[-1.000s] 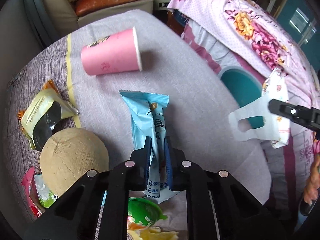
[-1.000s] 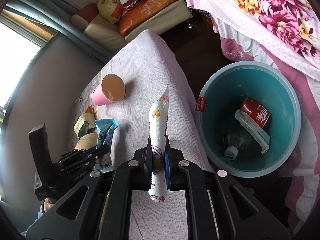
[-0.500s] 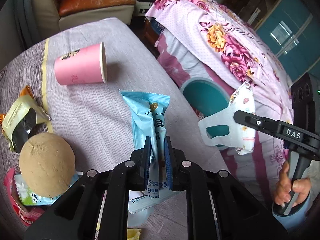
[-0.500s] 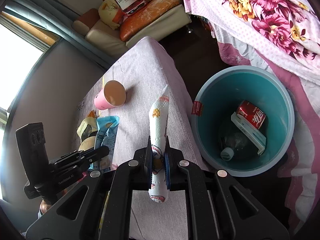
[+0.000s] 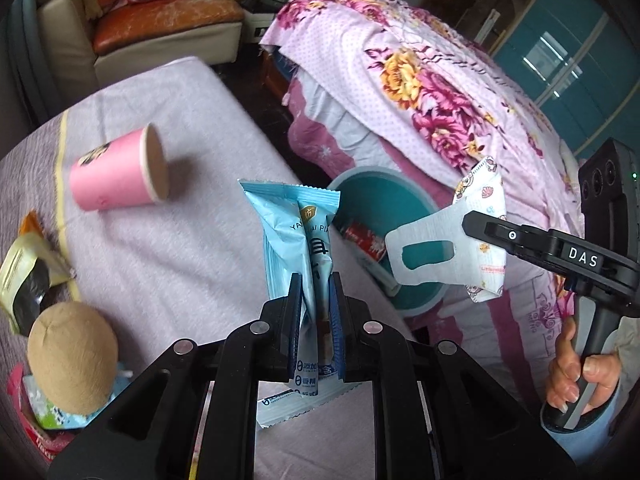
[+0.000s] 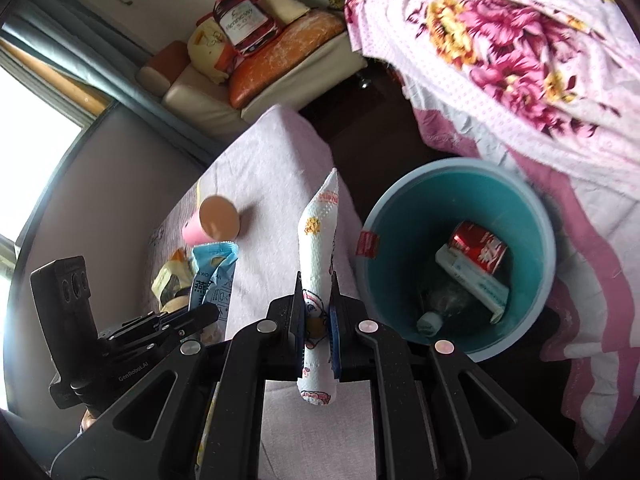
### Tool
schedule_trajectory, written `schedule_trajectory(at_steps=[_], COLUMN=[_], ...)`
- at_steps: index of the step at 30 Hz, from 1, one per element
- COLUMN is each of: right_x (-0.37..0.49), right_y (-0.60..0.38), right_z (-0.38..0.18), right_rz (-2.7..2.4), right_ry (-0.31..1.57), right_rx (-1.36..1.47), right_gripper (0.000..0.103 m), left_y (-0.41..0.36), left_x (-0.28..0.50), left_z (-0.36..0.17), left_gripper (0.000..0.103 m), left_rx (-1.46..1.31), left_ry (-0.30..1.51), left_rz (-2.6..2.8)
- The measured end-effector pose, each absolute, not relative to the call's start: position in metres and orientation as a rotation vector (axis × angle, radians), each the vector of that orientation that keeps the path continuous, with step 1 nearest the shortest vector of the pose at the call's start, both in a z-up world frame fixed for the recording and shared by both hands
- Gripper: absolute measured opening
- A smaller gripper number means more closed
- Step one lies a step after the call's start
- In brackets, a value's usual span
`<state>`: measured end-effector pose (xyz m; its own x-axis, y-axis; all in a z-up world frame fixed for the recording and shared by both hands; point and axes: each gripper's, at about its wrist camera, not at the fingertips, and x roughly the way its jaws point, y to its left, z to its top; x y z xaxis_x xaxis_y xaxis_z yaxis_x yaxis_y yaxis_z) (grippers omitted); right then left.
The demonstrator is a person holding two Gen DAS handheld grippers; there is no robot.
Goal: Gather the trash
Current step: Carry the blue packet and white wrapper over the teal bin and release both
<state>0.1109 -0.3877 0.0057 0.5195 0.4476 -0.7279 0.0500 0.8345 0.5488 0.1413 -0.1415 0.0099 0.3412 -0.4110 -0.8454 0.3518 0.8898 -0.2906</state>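
My left gripper [image 5: 315, 280] is shut on a light blue snack wrapper [image 5: 295, 228], held above the purple-covered table [image 5: 168, 216]; the wrapper also shows in the right wrist view [image 6: 212, 276]. My right gripper [image 6: 317, 280] is shut on a white printed face mask [image 6: 320, 232], held just left of a teal bin [image 6: 536, 208]. In the left wrist view the mask [image 5: 460, 236] hangs over the bin [image 5: 424, 300]. The bin holds a red can [image 6: 480, 246], a white box and a plastic bottle.
A pink paper cup [image 5: 116, 172] lies on its side on the table. A brown round object [image 5: 72, 356] and several wrappers [image 5: 24, 276] lie at the table's left. A floral bedspread [image 5: 440, 92] is right of the bin; a sofa [image 5: 160, 28] stands behind.
Both grippers have moved right towards the bin with their items. The mask now hangs over the bin's opening and the blue wrapper is lifted off the table.
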Motion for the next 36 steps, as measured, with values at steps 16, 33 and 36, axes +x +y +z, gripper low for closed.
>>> schedule_trajectory(at_steps=[16, 33, 36], right_x=[0.118, 0.127, 0.128], right_y=[-0.463, -0.464, -0.461], right_z=[0.002, -0.016, -0.017], right_rz=[0.086, 0.053, 0.053], right_ry=[0.997, 1.045, 1.051], right_rx=[0.6, 0.598, 0.589], right_gripper=[0.009, 0.009, 0.009], left_y=[-0.248, -0.236, -0.228], left_x=[0.169, 0.184, 0.183], left_z=[-0.017, -0.03, -0.031], left_gripper=[0.014, 0.077, 0.081], left_rx=[0.04, 0.028, 0.02], left_ry=[1.148, 1.154, 1.164], left_rz=[-0.635, -0.568, -0.562])
